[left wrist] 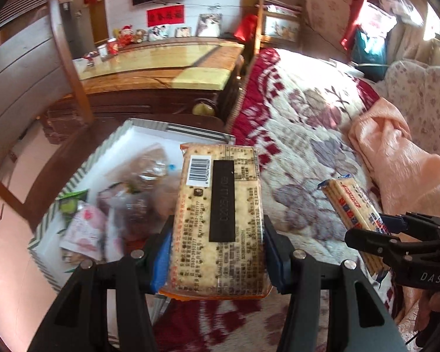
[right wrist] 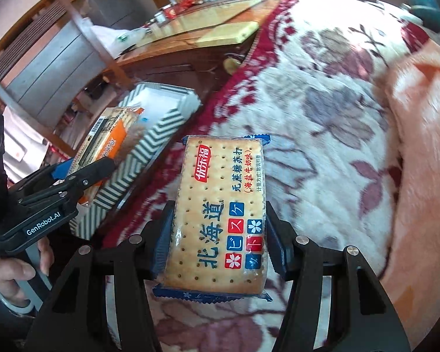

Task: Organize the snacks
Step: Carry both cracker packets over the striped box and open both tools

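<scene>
My left gripper [left wrist: 218, 234] is shut on an orange-trimmed cracker pack [left wrist: 220, 220], back side up with a barcode, held above the edge of a striped box [left wrist: 73, 182] that holds several snack packets [left wrist: 102, 220]. My right gripper [right wrist: 218, 234] is shut on a blue-trimmed cracker pack [right wrist: 220, 217], held over the floral blanket. In the left wrist view the right gripper [left wrist: 396, 237] and its pack [left wrist: 352, 211] show at the right. In the right wrist view the left gripper [right wrist: 82, 173] with the orange pack [right wrist: 108, 143] is over the striped box [right wrist: 149, 143].
A floral red-and-white blanket [left wrist: 308, 117] covers the bed, with a peach quilt [left wrist: 396, 152] at right. A wooden cabinet [left wrist: 161, 67] with a glossy top stands behind the box. A wooden chair [left wrist: 70, 67] is at left.
</scene>
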